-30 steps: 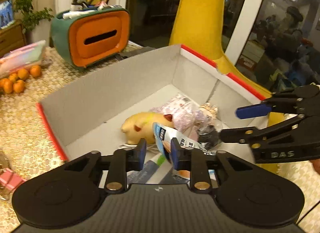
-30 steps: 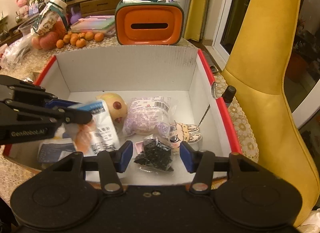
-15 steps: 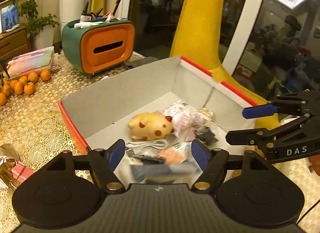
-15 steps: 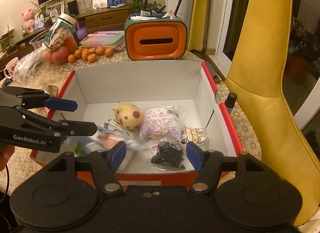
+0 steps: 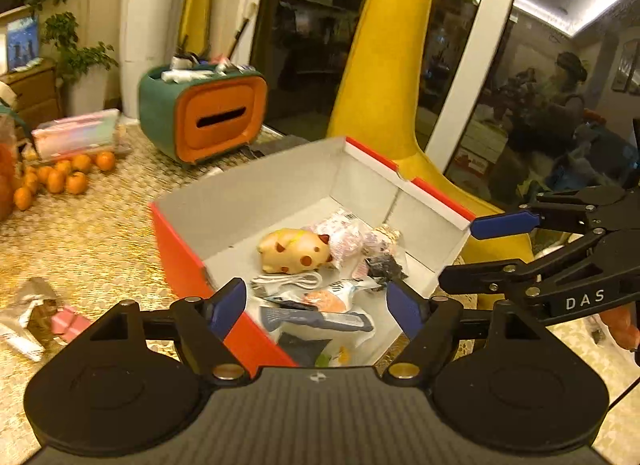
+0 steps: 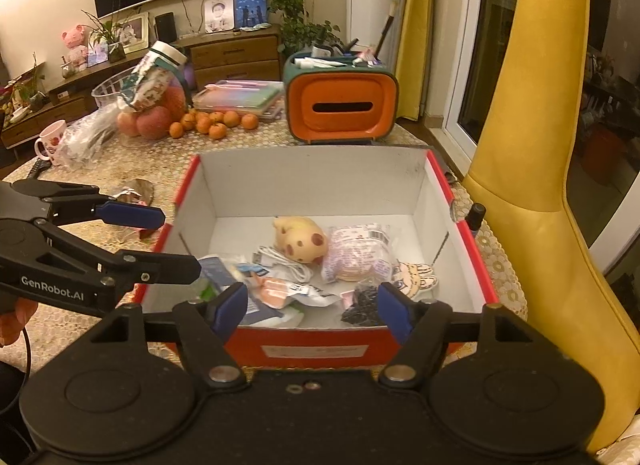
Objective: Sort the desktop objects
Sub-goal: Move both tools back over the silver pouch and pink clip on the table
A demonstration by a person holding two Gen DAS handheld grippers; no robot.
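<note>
A red cardboard box point(image 6: 456, 205) with white inner walls point(image 5: 256, 201) stands on the table. In it lie a yellow spotted pig toy point(image 6: 300, 241) point(image 5: 294, 251), a pink snack bag point(image 6: 356, 253), a white cable point(image 6: 284, 261), a snack packet with orange print point(image 6: 276, 287) point(image 5: 332, 299), a black bag point(image 6: 362, 301) and a cartoon figure point(image 6: 416, 277). My left gripper point(image 5: 316, 305) is open and empty, above the box's near corner. My right gripper point(image 6: 312, 305) is open and empty, above the box's front wall.
An orange and green tissue box point(image 6: 340, 105) stands behind the box. Oranges point(image 6: 216, 123), fruit bags and a mug point(image 6: 50, 143) lie at the back left. A wrapper point(image 5: 32, 313) lies left of the box. A yellow chair point(image 6: 536, 145) stands right.
My left gripper has opened and let the snack packet drop into the box. Both grippers have drawn back and up, away from the box.
</note>
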